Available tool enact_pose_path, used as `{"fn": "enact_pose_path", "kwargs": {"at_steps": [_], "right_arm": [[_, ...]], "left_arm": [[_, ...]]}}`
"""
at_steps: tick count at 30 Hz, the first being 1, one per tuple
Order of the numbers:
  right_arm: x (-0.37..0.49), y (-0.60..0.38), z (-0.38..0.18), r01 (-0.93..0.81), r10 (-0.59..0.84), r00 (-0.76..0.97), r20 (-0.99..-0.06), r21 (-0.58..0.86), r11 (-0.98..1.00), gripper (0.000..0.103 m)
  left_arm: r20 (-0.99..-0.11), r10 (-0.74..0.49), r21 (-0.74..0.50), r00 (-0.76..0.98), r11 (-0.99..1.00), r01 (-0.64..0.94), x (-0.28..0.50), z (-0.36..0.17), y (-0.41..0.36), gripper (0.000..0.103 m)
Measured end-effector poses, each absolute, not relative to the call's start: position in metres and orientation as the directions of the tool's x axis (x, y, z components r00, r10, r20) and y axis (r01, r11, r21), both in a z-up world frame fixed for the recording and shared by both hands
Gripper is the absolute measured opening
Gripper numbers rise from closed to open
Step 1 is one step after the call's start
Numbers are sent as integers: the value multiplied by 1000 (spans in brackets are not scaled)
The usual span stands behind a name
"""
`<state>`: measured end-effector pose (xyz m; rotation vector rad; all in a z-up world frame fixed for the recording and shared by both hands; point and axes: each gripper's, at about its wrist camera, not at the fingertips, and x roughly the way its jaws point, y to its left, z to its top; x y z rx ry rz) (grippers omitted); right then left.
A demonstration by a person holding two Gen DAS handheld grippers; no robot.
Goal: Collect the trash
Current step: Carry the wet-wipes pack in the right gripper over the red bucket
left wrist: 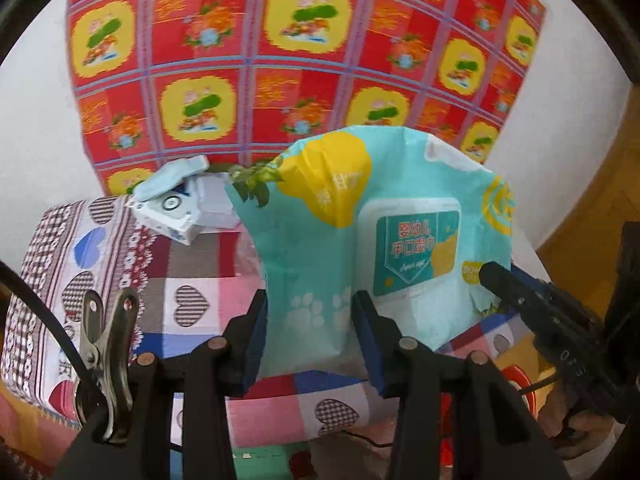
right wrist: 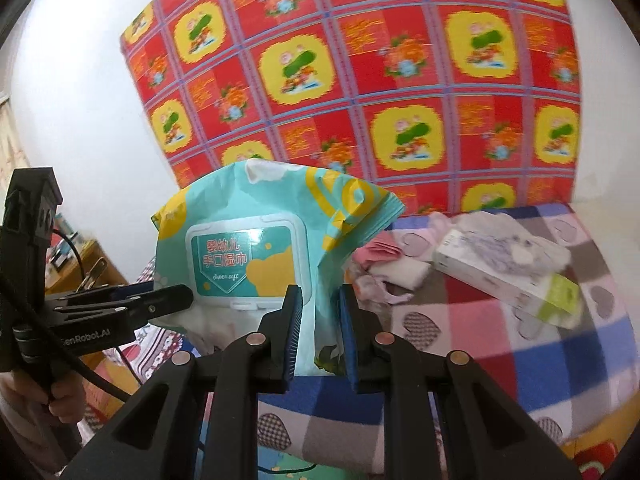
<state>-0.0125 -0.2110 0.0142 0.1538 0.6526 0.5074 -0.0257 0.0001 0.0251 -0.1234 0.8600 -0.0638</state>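
A teal and yellow wet-wipes pack [left wrist: 360,248] is held upright above the heart-patterned tablecloth [left wrist: 192,280]. My left gripper [left wrist: 310,300] is shut on its lower left part. In the left wrist view, my right gripper [left wrist: 516,292] reaches in from the right and pinches the pack's right edge. In the right wrist view the same pack [right wrist: 248,248] stands between the blue pads of my right gripper [right wrist: 319,292], which is shut on its right side. My left gripper [right wrist: 160,300] holds the pack's left edge there.
A small white and blue carton [left wrist: 172,212] with its flap up lies at the table's back. A white tissue box [right wrist: 508,272], crumpled tissues [right wrist: 384,276] and a pink scrap [right wrist: 380,250] lie on the cloth [right wrist: 480,340]. A red patterned sheet [left wrist: 240,60] covers the wall behind.
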Motion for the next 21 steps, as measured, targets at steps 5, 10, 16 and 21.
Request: {"fn": "enact_pose_path", "kwargs": {"at_steps": [5,10,16,21], "right_arm": [[-27,-228,15,-342,442,710,-548,281,897,21],[-41,-247,15,-285,390,736,-554,270,920,21],[-54,-271,14,-222,341,758,-556,272,936,21],[-68,-294,9,-163,307,770,-559,292,942,21]], "left_arm": [[-745,-156,-131,648,987,87,-25,27,-21,44],[-745,-204,-144,635,979,145,-24,26,-38,44],[-746,-247,-142,618,966,214,-22,26,-63,44],[-750,-274,-126,602,953,276,-24,28,-88,44]]}}
